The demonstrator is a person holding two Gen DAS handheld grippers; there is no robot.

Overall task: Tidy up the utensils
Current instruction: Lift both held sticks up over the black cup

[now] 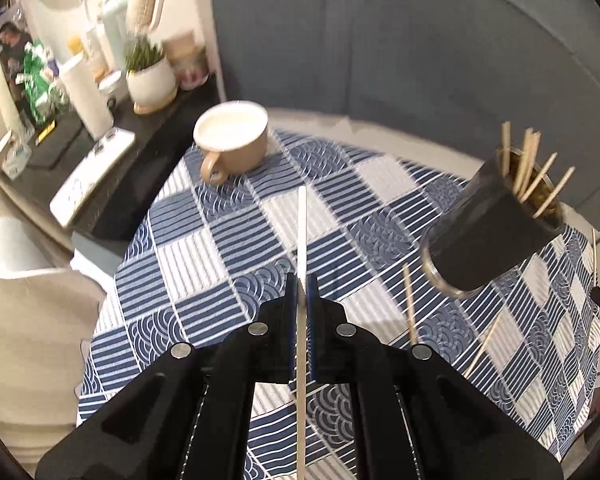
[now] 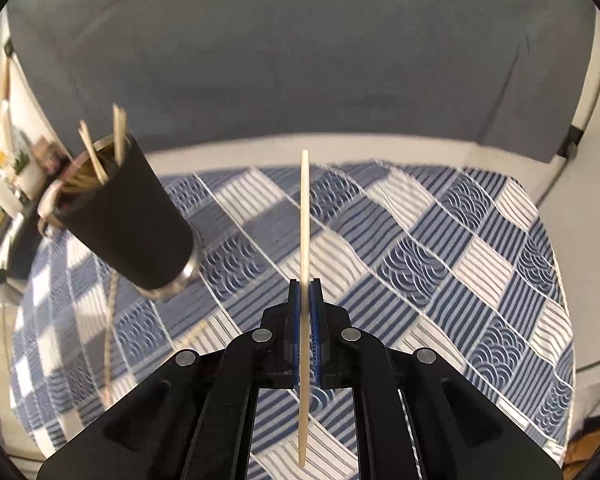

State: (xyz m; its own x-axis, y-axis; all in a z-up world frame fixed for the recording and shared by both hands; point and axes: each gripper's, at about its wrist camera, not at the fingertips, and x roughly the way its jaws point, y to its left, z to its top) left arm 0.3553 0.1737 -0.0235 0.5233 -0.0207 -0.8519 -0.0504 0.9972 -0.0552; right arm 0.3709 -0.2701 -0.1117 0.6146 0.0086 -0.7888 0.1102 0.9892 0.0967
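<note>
Both grippers, left [image 1: 301,286] and right [image 2: 305,290], each pinch 1 chopstick [image 1: 301,232] above the checked tablecloth [image 1: 228,240]; several already stand in the dark cup [image 1: 488,236], 2 loose sticks [image 1: 410,300] remain.

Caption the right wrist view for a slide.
Right tool shut on a chopstick above the checked cloth, dark cup of sticks at left.

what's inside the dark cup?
Several wooden chopsticks stand in the dark cup, leaning at different angles, tips poking above the rim. The cup wall hides their lower ends and the bottom, so an exact count, or anything else in there, can't be told.
</note>
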